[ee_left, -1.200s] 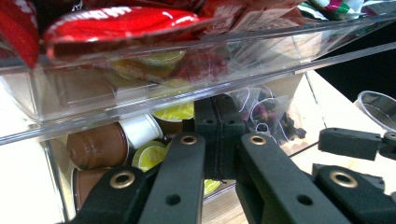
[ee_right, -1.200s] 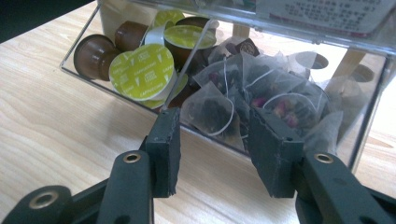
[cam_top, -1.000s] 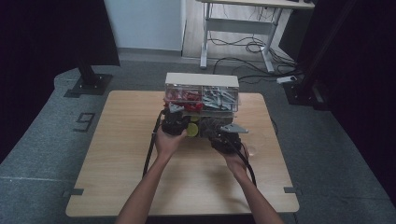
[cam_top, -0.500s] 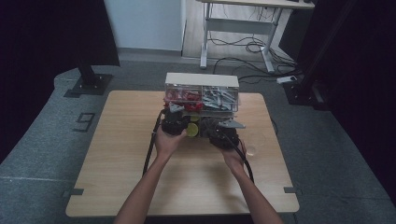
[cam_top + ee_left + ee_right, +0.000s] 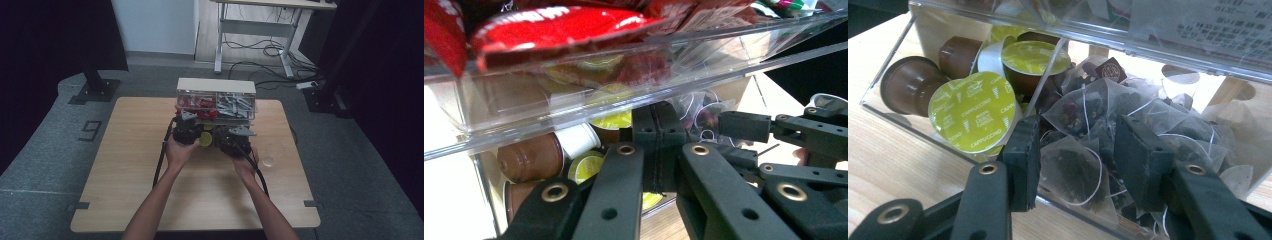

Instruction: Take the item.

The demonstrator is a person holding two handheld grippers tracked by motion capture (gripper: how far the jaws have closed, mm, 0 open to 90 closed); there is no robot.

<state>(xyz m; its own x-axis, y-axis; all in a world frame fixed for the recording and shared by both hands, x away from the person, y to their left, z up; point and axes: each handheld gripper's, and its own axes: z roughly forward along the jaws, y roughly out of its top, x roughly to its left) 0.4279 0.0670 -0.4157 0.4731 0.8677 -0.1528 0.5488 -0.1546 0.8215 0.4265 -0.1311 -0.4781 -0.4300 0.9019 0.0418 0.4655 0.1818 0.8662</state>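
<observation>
A clear organiser box [image 5: 216,97] with a wooden top stands at the table's far middle. Its upper tray holds red packets [image 5: 554,30]. The lower bin holds brown and green-lidded coffee capsules [image 5: 973,110] on one side and pyramid tea bags [image 5: 1083,115] on the other. My left gripper [image 5: 656,125] is shut with nothing visible between its jaws, tips at the capsule bin's front. My right gripper [image 5: 1080,160] stands partly open over the tea bag bin's low front wall. One tea bag [image 5: 1070,172] lies between its jaws. I cannot tell whether the pads touch it.
A small clear round object [image 5: 268,161] lies on the wooden table [image 5: 125,165] to the right of my right hand. Cables trail from both grippers toward the near edge. A desk frame and floor cables stand beyond the table.
My right gripper has edged slightly closer to the box. The left gripper has stayed where it was.
</observation>
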